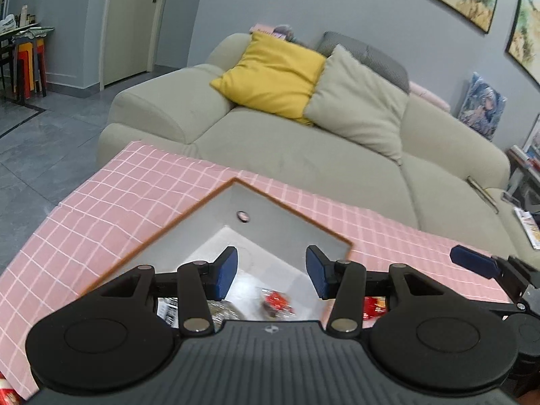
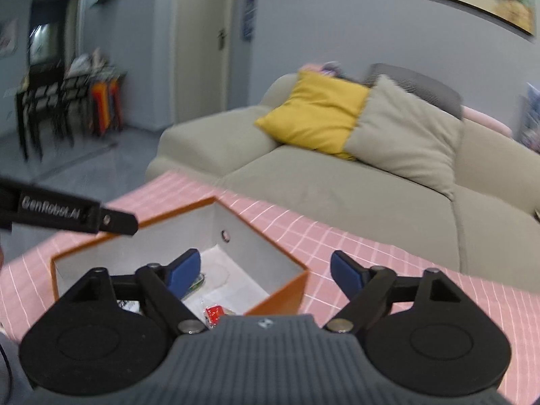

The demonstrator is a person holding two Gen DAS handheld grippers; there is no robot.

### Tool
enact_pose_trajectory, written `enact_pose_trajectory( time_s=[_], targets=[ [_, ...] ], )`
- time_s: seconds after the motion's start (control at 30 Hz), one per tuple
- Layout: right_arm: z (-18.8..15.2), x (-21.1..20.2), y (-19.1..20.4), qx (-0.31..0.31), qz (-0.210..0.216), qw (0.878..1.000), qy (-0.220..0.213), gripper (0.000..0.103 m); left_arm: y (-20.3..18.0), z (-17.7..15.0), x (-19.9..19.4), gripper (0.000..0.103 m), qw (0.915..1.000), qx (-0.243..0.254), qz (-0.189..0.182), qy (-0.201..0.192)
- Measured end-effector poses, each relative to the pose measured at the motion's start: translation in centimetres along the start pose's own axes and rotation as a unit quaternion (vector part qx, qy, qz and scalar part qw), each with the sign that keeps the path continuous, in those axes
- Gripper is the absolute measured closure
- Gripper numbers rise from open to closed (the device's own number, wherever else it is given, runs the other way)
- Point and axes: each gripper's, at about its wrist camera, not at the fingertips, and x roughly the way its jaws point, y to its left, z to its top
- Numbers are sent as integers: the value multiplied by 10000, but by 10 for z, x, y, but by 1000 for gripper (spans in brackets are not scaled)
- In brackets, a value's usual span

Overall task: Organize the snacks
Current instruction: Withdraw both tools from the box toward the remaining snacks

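**Both grippers open above the snack box**

Currently the orange-edged box (image 1: 216, 202) sits on the pink checked tabletop (image 1: 101, 202), turned so that 1 corner points toward the beige sofa (image 1: 303, 155) behind it. Its grey inner walls meet at that far corner, and a small round fitting (image 1: 243, 216) sits on the wall just beside it. The box's long axis cannot be told from these views.

Above the box, the left gripper (image 1: 271, 275) hangs with its blue pads (image 1: 226, 275) moderately apart and nothing between them. Inside the box, on its pale floor, lies a red wrapped snack (image 1: 275, 302), with a clear-wrapped packet (image 1: 219, 308) beside it and a black-and-white printed packet (image 1: 167, 308) further left. A red packet (image 1: 374, 305) lies on the tabletop just outside the box's right edge.

Over the box's right corner, the right gripper (image 2: 265, 271) stands wide, also empty; 1 pad is over the box, the other over the tabletop. A yellow cushion (image 1: 273, 71) and a beige cushion (image 1: 357, 101) rest on the sofa.
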Motion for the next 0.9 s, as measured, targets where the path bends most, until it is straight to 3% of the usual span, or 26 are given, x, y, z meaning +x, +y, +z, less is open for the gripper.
enact_pose_trajectory(
  time_s=[0.4,0.67,0.9],
  targets=[
    [-43,-84,-50,562,-810,9948,-259,19,-64,-41,-15,48,9975,332,-606,113],
    [-93,-107,-85,866,-1457,9854,128,19,-98,-73,5,48,9912,686,-995,543],
    [-130,-100,-112,1223,-1660,9766,606,19,-114,-92,29,48,9846,922,-1165,917]
  ],
)
